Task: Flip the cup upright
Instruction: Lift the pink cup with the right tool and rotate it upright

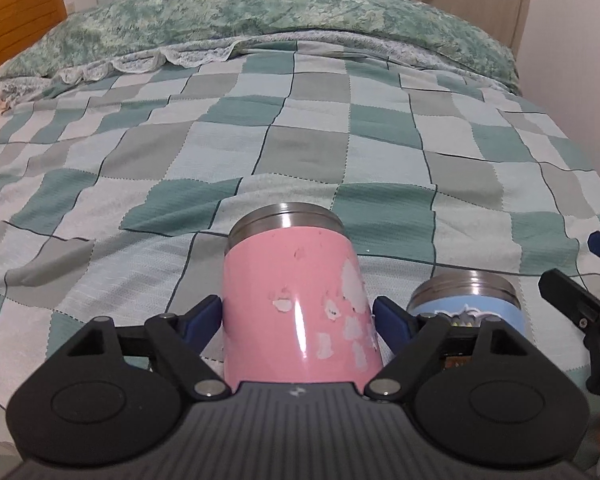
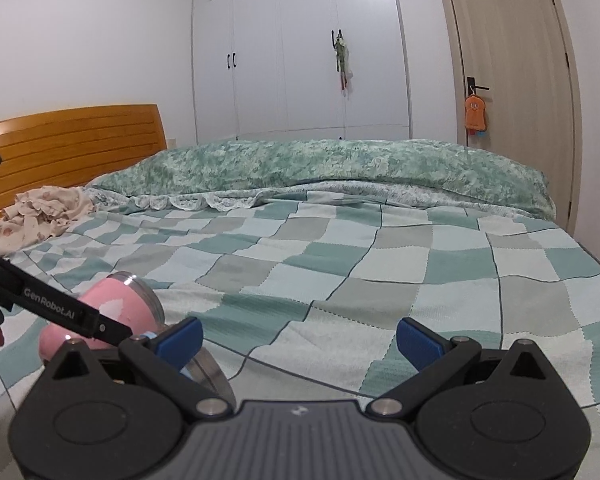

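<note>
The pink cup [image 1: 296,304] is clamped between the blue pads [image 1: 202,322] of the left gripper [image 1: 298,320], its steel end pointing away over the checked bedspread [image 1: 300,128]. A blue cup [image 1: 466,300] lies just beside it. The right gripper [image 2: 300,338] is held with jaws wide, nothing between them.

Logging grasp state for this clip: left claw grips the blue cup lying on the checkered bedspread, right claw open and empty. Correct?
Not quite: the left claw grips the pink cup, as the left wrist view shows. The blue cup lies ungripped beside it. The right claw is open and empty.
</note>
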Action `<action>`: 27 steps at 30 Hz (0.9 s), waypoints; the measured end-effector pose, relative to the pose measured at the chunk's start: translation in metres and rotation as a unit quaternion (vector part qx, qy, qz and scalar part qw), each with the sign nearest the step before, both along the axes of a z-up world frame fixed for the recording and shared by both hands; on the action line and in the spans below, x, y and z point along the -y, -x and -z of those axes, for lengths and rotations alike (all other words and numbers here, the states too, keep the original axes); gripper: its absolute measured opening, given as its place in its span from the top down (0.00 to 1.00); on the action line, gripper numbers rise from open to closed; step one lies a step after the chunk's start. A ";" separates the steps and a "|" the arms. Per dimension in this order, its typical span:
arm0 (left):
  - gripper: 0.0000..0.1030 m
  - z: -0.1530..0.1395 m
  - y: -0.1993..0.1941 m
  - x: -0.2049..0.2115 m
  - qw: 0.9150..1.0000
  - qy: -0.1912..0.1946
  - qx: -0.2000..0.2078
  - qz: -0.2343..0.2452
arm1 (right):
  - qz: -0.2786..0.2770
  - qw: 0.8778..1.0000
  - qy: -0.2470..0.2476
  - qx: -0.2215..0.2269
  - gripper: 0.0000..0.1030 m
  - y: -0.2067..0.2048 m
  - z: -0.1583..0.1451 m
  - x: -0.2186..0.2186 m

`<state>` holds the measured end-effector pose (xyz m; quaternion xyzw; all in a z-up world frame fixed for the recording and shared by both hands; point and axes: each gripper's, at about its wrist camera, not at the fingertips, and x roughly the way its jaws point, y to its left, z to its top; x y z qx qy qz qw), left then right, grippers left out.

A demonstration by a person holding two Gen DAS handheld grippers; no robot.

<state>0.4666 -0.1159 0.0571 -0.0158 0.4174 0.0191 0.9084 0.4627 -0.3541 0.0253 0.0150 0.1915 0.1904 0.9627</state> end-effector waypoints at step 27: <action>0.22 -0.072 0.157 -0.019 0.997 0.010 0.037 0.063 | -0.011 1.000 -0.015 0.016 0.00 0.164 -0.067 -0.014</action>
